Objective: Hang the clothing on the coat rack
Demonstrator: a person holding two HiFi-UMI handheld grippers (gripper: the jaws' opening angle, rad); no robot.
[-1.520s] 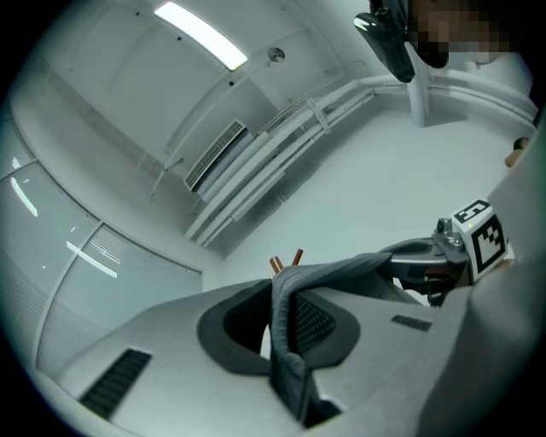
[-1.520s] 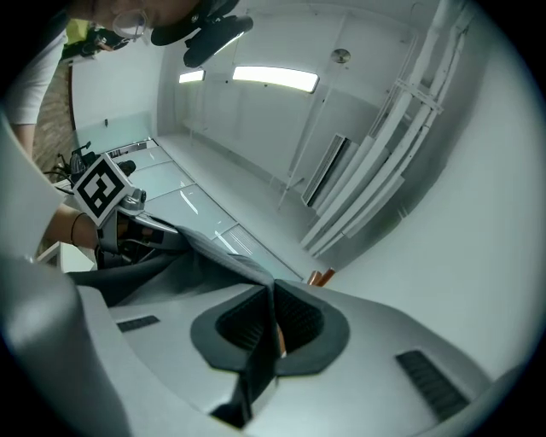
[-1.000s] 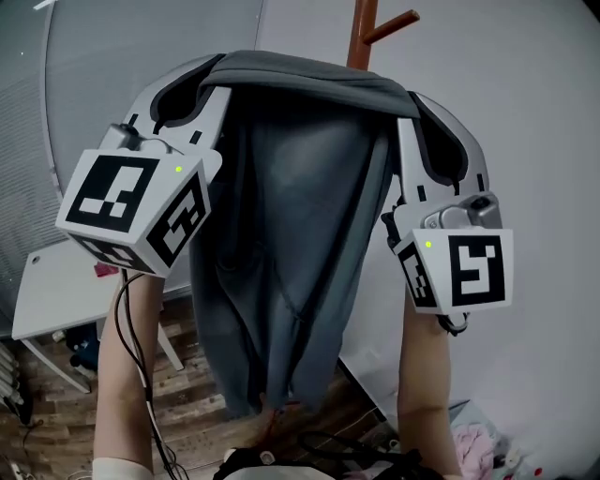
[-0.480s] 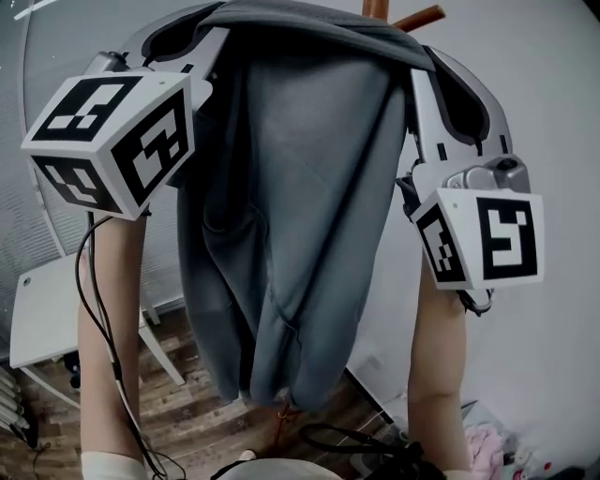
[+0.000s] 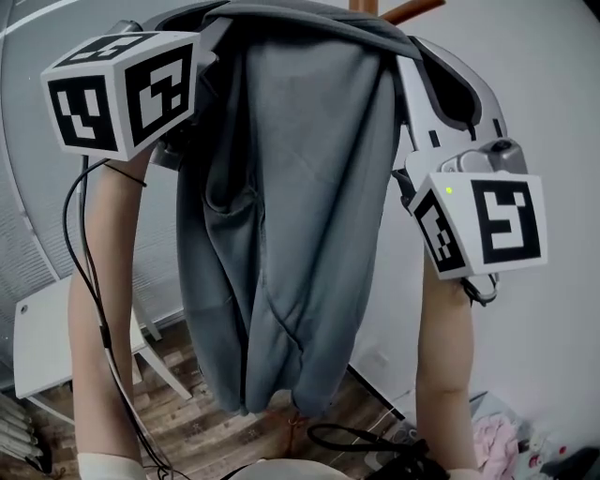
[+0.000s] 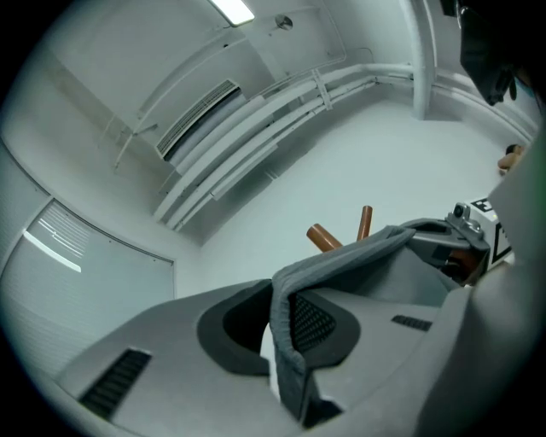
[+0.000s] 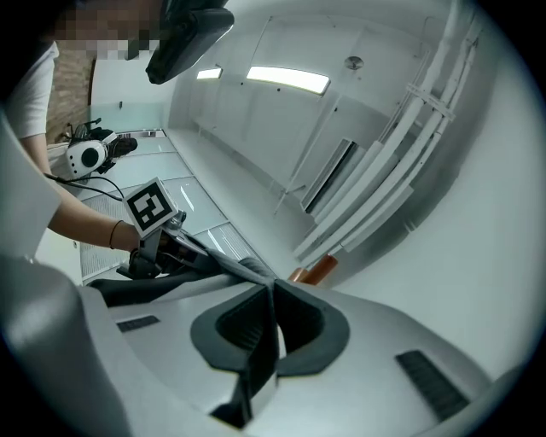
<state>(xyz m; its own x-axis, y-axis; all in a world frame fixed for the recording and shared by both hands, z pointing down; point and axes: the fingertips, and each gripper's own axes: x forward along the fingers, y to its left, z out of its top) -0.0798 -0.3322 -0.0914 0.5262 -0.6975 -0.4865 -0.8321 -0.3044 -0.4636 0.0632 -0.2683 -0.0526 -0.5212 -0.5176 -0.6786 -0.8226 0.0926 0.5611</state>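
The left gripper [image 6: 283, 337] has been raised since a second ago: its marker cube [image 5: 122, 89] is now seen at the top left of the head view. The grey clothing [image 5: 300, 234] has been carried up with it. Of the coat rack [image 5: 405, 10], only a brown peg tip is left showing at the top edge.

The left jaws are drawn in narrow, and a folded edge of the clothing is pinched between the dark pads. The right gripper [image 7: 269, 337] is likewise clamped on a thin edge of the cloth.

The top edge of the clothing is stretched between the two grippers, up beside the rack, and the rest is left hanging in long folds in front of the person. In the left gripper view, two brown pegs are seen rising just behind the stretched edge. Whether they are touched by the cloth cannot be told. A white table [image 5: 42, 342] is seen low at the left, on a wooden floor [image 5: 187, 412].
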